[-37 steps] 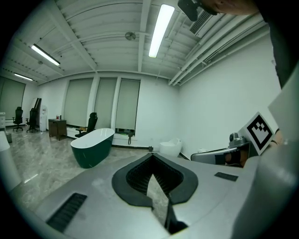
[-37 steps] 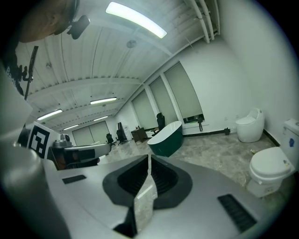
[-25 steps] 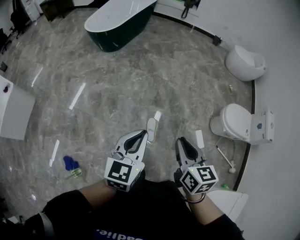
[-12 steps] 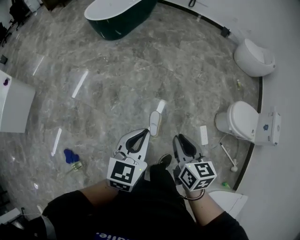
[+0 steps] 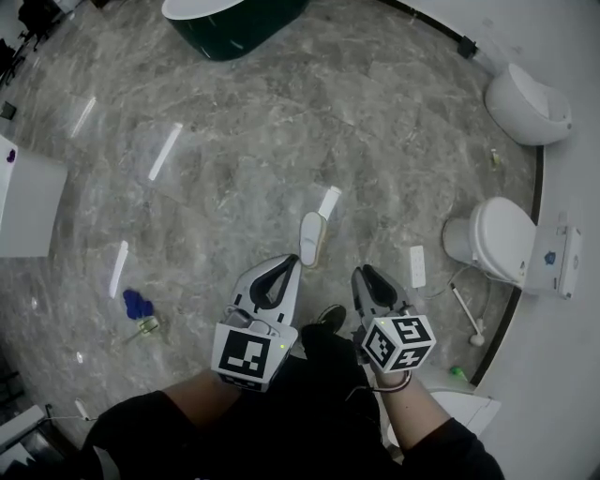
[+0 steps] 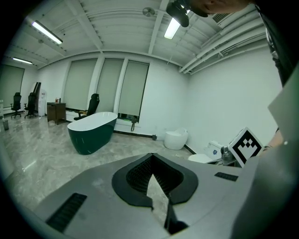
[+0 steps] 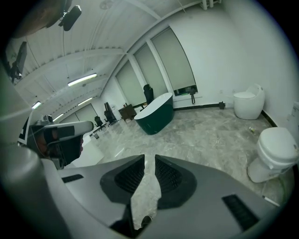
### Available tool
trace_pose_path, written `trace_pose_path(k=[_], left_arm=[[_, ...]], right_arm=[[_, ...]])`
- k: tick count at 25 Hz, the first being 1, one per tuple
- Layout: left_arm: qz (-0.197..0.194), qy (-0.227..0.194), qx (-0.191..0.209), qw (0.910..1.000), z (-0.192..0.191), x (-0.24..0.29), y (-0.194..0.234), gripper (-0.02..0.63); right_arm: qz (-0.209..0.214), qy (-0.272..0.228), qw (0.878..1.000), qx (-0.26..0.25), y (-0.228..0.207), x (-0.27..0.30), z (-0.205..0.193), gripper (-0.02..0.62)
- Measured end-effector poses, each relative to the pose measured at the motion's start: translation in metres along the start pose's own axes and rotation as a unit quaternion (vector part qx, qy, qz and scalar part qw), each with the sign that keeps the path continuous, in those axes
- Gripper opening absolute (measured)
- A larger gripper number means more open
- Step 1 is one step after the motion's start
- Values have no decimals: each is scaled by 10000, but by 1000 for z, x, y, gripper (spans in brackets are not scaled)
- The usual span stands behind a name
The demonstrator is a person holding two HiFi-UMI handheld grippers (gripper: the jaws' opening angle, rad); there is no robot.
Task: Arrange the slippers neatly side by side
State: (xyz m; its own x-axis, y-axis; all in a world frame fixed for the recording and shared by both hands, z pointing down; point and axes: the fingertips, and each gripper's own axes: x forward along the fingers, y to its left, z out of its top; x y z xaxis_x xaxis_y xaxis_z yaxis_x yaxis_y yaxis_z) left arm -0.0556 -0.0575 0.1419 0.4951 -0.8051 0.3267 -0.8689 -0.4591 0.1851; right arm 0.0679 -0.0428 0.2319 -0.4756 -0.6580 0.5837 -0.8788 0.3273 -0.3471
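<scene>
One white slipper (image 5: 312, 239) lies on the grey marble floor, just beyond the tips of my left gripper (image 5: 292, 262). A second flat white slipper-like piece (image 5: 417, 266) lies apart to its right, near the toilet and ahead of my right gripper (image 5: 359, 273). Both grippers hang above the floor and hold nothing. In the left gripper view, the left gripper (image 6: 150, 158) has its tips together. In the right gripper view, the right gripper (image 7: 149, 158) shows a narrow slit of floor between its pads. Neither gripper view shows a slipper.
A dark green bathtub (image 5: 234, 23) stands far ahead. A toilet (image 5: 502, 248) and its brush (image 5: 466, 314) are at the right, with another white fixture (image 5: 530, 89) beyond. A white cabinet (image 5: 28, 202) is at the left, a blue scrap (image 5: 136, 303) near it. A shoe (image 5: 328, 317) shows between the grippers.
The whole view has drifted: tub and toilets slid up and right. The slipper now lies a little farther from the left gripper's tips. A dark shoe has appeared between the grippers.
</scene>
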Motion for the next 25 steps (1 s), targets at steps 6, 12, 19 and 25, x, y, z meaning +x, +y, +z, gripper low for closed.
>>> trace_pose_path(k=[6, 12, 19, 25], left_arm=[[169, 112, -61, 9998, -49, 41, 14, 2], [205, 207, 3, 9996, -92, 80, 28, 2], [163, 122, -70, 9998, -153, 125, 44, 2], [290, 161, -208, 9992, -223, 158, 67, 2]], right_arm=[[71, 164, 9997, 154, -38, 53, -49, 46], [99, 416, 9989, 202, -69, 99, -98, 78], [-65, 740, 9967, 327, -122, 168, -174, 78], [-86, 993, 9940, 450, -165, 226, -242, 78]])
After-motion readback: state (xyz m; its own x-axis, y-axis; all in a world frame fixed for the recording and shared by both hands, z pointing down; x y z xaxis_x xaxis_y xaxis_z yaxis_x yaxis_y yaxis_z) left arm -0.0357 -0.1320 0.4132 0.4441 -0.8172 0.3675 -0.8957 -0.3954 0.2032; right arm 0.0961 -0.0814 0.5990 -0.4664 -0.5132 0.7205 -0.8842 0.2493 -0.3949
